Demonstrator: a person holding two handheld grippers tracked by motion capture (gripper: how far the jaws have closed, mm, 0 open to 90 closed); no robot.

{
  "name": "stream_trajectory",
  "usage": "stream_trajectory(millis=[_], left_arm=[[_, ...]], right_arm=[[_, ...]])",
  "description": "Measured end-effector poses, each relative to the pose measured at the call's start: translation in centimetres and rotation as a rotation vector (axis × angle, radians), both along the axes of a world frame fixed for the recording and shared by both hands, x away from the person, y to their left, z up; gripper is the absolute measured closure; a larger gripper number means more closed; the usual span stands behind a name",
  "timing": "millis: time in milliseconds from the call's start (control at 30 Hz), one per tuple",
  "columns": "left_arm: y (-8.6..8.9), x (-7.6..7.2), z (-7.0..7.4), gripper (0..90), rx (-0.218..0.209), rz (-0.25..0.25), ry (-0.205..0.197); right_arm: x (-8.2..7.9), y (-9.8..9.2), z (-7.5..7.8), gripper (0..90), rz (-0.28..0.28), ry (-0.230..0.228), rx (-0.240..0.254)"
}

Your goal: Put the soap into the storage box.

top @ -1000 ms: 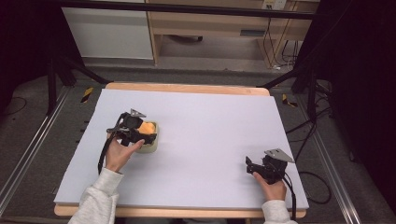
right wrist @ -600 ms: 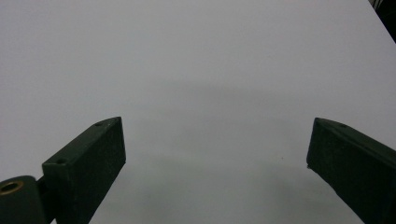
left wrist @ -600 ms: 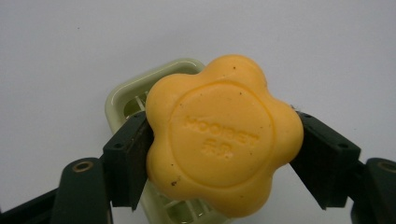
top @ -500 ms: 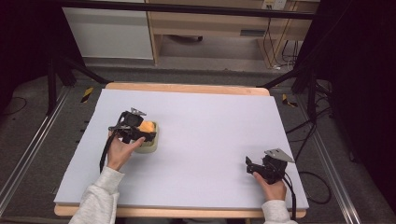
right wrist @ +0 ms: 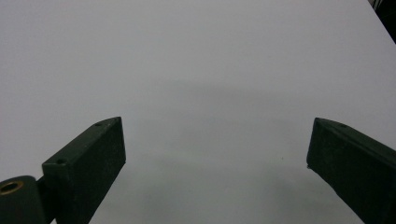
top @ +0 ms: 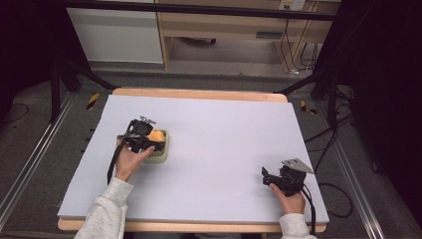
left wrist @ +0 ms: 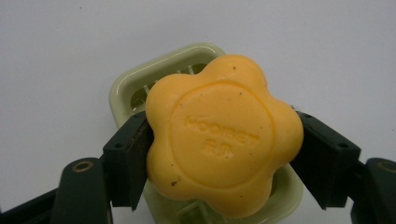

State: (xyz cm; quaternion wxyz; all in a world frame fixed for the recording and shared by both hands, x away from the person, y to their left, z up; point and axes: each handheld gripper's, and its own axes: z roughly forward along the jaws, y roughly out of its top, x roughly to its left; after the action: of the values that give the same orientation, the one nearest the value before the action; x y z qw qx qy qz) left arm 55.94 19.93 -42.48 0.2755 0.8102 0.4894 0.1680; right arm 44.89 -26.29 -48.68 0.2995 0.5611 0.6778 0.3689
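While the right claw point(top: 268, 177) rests wide apart, the left claw point(left wrist: 224, 154) grips soap point(left wrist: 222, 135) over its dish point(left wrist: 126, 88).

**Around your counter**

Your counter point(top: 239, 144) wears a pale lavender sheet over a wooden board. Beyond it you see a wooden shelf unit point(top: 224, 25), a white cabinet point(top: 117, 35), grey floor point(top: 40, 149), black frame legs point(top: 67, 74), and cables point(top: 343, 129) trailing at right.

Bare white table point(top: 224, 149) all around; sole obstacle the soap dish point(top: 161, 152) at left.
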Motion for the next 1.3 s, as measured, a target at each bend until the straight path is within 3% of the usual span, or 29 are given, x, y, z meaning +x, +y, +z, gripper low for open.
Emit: stream_trajectory(millis=[300, 500, 1300], left_arm=[[0.1, 0.1, -0.7, 26.7, 0.000, 0.002, 0.015], [0.0, 0.2, -1.1, 26.7, 0.022, -0.002, 0.031], [-0.3, 0.2, -1.5, 26.6, 0.035, 0.004, 0.032]], right_arm=[[0.0, 0.0, 0.0, 5.0, -0.001, -0.001, 0.000], [0.0, 0.0, 0.0, 5.0, 0.000, -0.001, 0.001], [0.0, 0.0, 0.0, 4.9, 0.001, -0.001, -0.001]])
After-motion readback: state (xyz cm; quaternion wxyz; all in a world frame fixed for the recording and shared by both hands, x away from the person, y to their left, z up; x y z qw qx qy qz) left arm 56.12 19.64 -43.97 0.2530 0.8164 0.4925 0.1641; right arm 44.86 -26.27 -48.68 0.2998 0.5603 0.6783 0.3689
